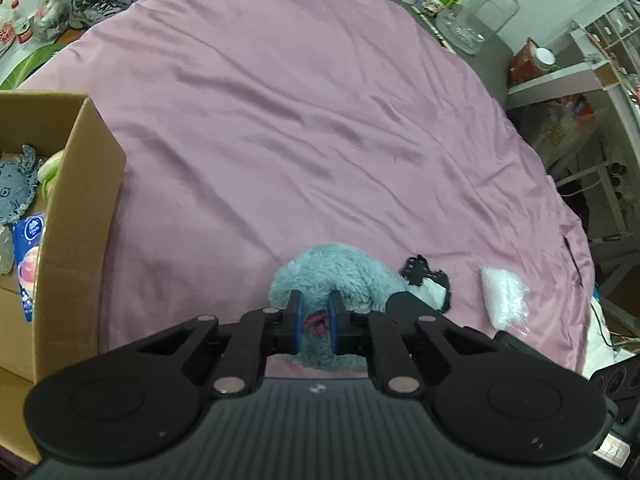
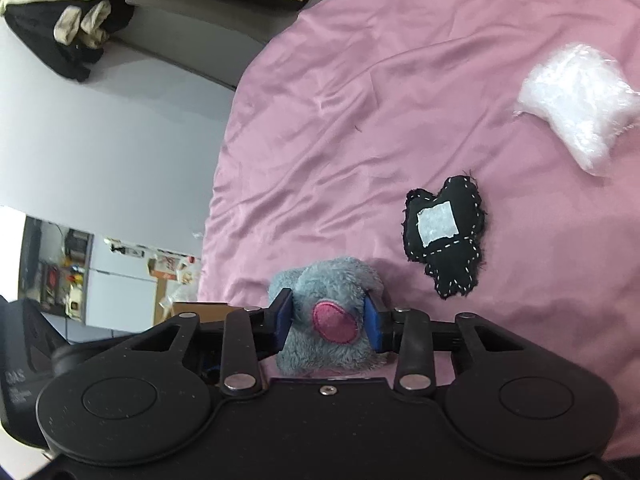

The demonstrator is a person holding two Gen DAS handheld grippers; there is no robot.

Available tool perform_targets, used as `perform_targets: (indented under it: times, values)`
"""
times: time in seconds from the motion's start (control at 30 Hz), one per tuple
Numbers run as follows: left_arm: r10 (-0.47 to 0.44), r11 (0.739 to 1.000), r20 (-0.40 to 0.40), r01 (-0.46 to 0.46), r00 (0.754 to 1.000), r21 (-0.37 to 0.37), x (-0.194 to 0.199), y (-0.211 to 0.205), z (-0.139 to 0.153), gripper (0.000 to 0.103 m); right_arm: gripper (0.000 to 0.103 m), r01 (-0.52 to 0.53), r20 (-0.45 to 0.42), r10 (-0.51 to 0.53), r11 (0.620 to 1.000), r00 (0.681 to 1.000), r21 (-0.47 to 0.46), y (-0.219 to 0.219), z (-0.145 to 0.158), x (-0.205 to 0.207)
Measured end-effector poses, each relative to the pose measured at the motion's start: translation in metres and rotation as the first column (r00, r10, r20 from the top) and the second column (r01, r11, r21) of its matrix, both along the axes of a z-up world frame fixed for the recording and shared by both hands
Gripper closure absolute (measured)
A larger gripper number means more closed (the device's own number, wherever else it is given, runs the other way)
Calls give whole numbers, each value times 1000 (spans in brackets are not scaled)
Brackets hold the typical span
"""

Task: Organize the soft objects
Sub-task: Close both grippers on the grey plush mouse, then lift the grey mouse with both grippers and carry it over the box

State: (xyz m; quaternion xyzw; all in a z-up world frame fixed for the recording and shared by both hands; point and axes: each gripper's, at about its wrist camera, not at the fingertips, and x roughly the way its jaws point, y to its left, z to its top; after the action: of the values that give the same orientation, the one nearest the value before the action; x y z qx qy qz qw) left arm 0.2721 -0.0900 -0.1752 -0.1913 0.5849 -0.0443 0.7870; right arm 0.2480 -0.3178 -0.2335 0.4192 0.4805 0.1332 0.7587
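Note:
A fluffy blue-grey plush toy [image 1: 336, 276] with a pink patch lies on the pink sheet [image 1: 280, 120]. My left gripper [image 1: 316, 312] is shut on one part of it. My right gripper [image 2: 330, 316] is shut on the same plush toy [image 2: 332, 284], with its round pink patch between the blue pads. A black stitched fabric piece with a white patch [image 2: 444, 236] lies just right of the toy; it also shows in the left wrist view [image 1: 428, 280]. A white fluffy bag [image 2: 576, 104] lies further right, and shows in the left wrist view [image 1: 504, 296].
An open cardboard box [image 1: 68, 216] stands at the left edge of the sheet, holding a blue knitted toy [image 1: 16, 184] and a blue packet [image 1: 28, 256]. A clear jar [image 1: 480, 4] and clutter stand beyond the sheet. White shelves [image 1: 580, 80] stand at the right.

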Motion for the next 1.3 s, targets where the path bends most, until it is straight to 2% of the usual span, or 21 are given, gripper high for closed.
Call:
perform_targets:
  times: [0.17,0.27,0.37,0.5,0.63,0.73,0.87,1.0,1.13,1.2,1.3]
  values:
    - [-15,1000,30,16,999,-10,-9,-1,14,96,68,6,35,-5,1000,999,-22,1,15,-14]
    - [-24,1000,53,25,998,-15,-16,1,24,102,68,10,55,-8,999,998,-37,3,25,-21]
    - [-40,998,64,43,997,-49,-24,2,30,103,70,0,59,2,999,998,-35,6,31,-27]
    - [-74,997,102,76,992,-15,-34,-3,41,103,71,6,87,-1,998,996,-62,14,42,-37]
    - [-59,998,100,57,993,18,-40,4,40,103,72,33,73,-27,996,997,-82,14,45,-44]
    - [-42,998,85,38,996,44,-41,9,35,99,72,57,82,-50,995,995,-85,11,50,-49]
    - [-23,999,50,21,998,31,-41,12,26,99,72,79,40,-75,990,996,-116,9,47,-52]
    - [-29,999,46,28,999,18,-41,10,23,90,72,96,9,-96,986,995,-133,8,42,-52]
    - [-31,999,47,31,998,16,-38,3,22,65,72,109,-28,-115,982,993,-156,7,36,-51]
    - [-36,999,50,35,998,21,-36,0,21,59,72,116,-40,-124,980,991,-164,5,33,-51]
    - [-35,999,32,35,999,18,-33,-4,16,56,72,127,-57,-139,977,989,-171,3,29,-50]
